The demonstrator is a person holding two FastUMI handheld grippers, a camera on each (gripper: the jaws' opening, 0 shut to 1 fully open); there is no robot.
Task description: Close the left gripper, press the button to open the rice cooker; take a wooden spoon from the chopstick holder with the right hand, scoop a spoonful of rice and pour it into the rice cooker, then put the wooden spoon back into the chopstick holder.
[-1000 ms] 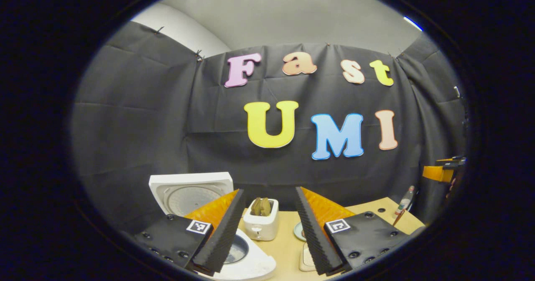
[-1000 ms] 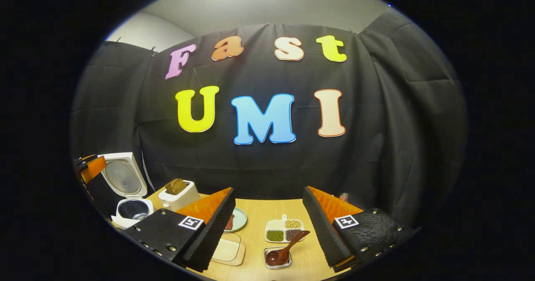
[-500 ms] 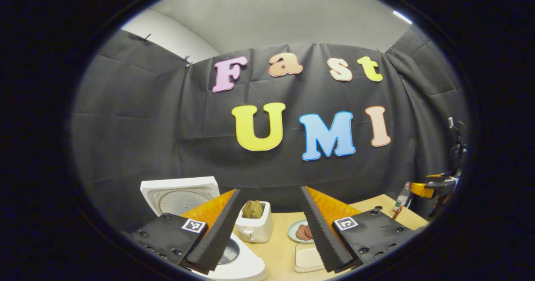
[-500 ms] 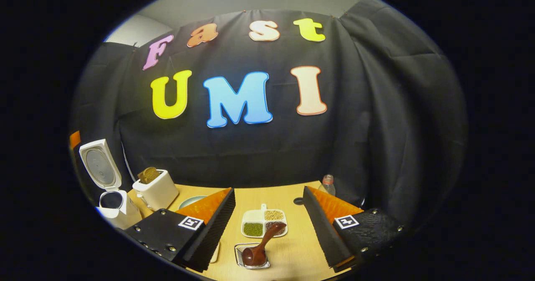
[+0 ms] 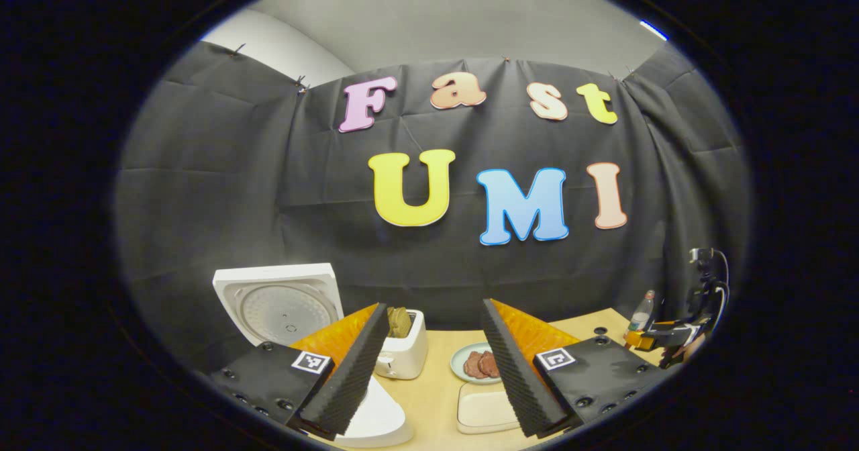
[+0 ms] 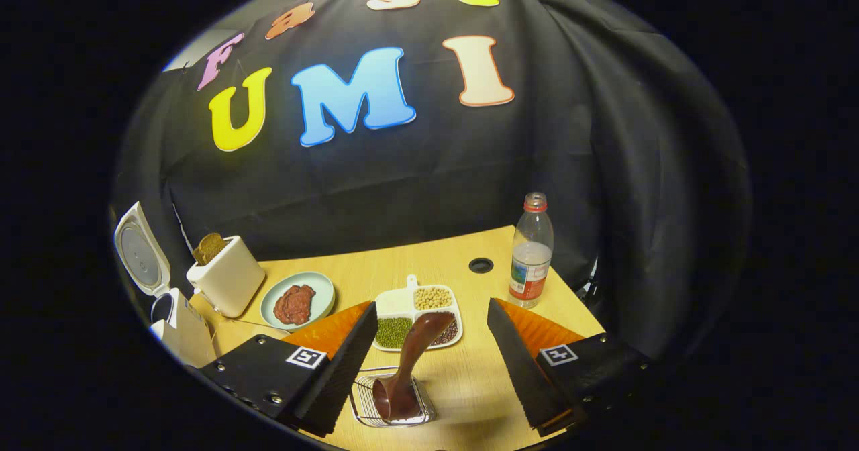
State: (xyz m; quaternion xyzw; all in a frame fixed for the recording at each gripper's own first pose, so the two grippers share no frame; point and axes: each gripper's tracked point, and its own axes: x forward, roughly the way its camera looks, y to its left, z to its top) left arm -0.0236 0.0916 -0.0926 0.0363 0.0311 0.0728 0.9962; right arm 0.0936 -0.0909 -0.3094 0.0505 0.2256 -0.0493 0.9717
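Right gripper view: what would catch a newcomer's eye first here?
The wooden spoon standing bowl-down in the wire chopstick holder, right between the right gripper's open fingers. Behind it sits a divided dish of beans, with the rice cooker, lid up, at far left.

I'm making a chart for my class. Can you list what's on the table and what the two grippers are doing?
cooker: lid up
spoon: standing in wire holder
right gripper: open, either side of spoon, not touching
left gripper: open, holding nothing
toaster: bread inside
plate: meat on it
tray: beans
bottle: upright
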